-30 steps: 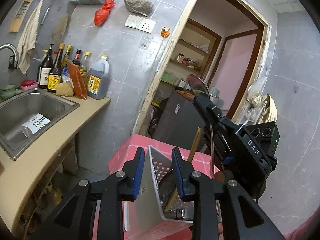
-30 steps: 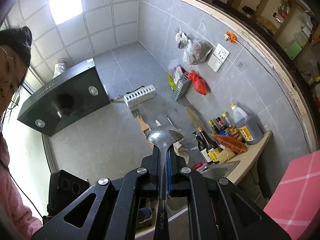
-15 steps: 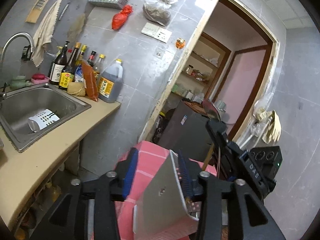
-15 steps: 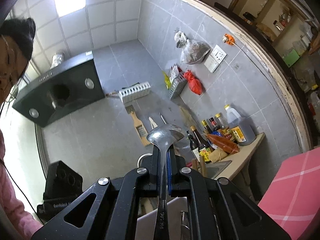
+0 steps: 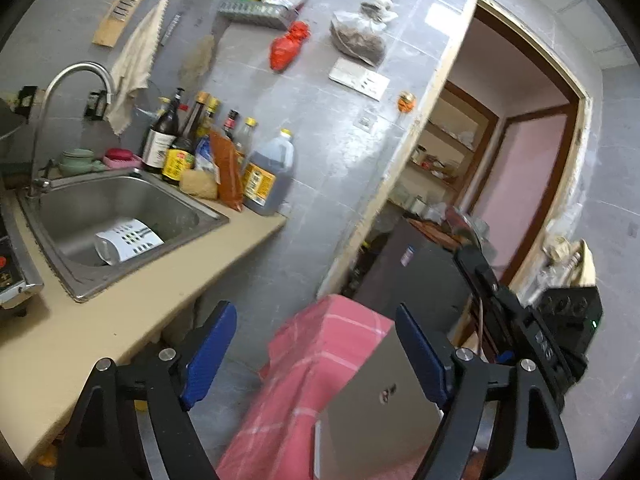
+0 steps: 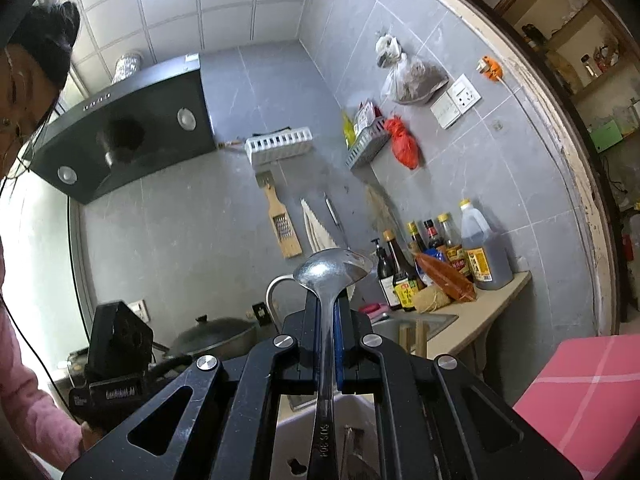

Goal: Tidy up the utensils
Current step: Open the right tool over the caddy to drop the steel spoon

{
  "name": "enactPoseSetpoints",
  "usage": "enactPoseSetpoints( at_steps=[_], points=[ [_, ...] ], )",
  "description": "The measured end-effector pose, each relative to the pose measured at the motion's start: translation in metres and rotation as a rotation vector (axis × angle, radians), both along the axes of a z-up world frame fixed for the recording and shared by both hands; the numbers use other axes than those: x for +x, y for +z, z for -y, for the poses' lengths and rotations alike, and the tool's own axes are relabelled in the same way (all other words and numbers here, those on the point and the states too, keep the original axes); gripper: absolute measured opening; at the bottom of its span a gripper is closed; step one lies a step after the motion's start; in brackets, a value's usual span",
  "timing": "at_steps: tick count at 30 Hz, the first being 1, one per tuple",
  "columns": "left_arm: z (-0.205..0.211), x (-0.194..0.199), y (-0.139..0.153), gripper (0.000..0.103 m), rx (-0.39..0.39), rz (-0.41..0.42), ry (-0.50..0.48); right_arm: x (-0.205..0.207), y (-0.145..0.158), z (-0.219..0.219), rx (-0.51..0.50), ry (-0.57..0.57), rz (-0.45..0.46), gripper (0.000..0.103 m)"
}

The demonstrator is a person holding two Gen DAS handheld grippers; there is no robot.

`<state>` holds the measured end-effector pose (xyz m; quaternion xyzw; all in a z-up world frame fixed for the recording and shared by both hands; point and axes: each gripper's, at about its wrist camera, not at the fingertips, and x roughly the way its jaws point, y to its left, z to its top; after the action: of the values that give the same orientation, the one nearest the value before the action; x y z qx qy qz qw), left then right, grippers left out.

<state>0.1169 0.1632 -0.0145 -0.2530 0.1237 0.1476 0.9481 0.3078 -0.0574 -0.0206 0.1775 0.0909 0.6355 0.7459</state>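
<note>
In the left wrist view my left gripper [image 5: 316, 354] has its jaws opening wide, and the blue pads [image 5: 212, 348] press on nothing. The white utensil holder [image 5: 380, 400] shows its flat back panel low between them, close to the right pad, resting on the pink checked table [image 5: 320, 344]. My right gripper [image 6: 328, 312] is shut on the handle of a steel spoon [image 6: 332, 270], bowl pointing up and away. That gripper [image 5: 486, 276] and the spoon [image 5: 460, 220] also appear at the right of the left wrist view. The holder [image 6: 304, 432] lies just beneath the spoon handle.
A steel sink [image 5: 120, 208] with a white perforated cup [image 5: 128, 240] sits in the beige counter [image 5: 120, 312] at left. Sauce bottles [image 5: 224, 160] line the tiled wall. A doorway [image 5: 512, 168] opens at right. A person in a pink sleeve [image 6: 28, 392] stands at left.
My left gripper's jaws spread off the holder's wall, and the gripper drew back, so the holder now sits low right. The right gripper kept the spoon, rolling slightly.
</note>
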Motion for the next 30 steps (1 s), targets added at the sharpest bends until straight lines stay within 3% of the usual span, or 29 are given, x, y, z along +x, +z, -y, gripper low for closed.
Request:
enactPoseSetpoints(
  at_steps=[12, 20, 30],
  points=[
    [0.007, 0.007, -0.003, 0.083, -0.034, 0.048, 0.009, -0.005, -0.002, 0.004, -0.027, -0.031, 0.002, 0.010],
    [0.011, 0.009, -0.005, 0.083, -0.047, 0.056, 0.007, -0.009, 0.001, 0.006, -0.044, -0.029, 0.021, 0.029],
    [0.017, 0.014, -0.007, 0.083, -0.042, 0.050, -0.008, -0.003, -0.001, 0.009, -0.032, -0.013, -0.007, 0.030]
  ],
)
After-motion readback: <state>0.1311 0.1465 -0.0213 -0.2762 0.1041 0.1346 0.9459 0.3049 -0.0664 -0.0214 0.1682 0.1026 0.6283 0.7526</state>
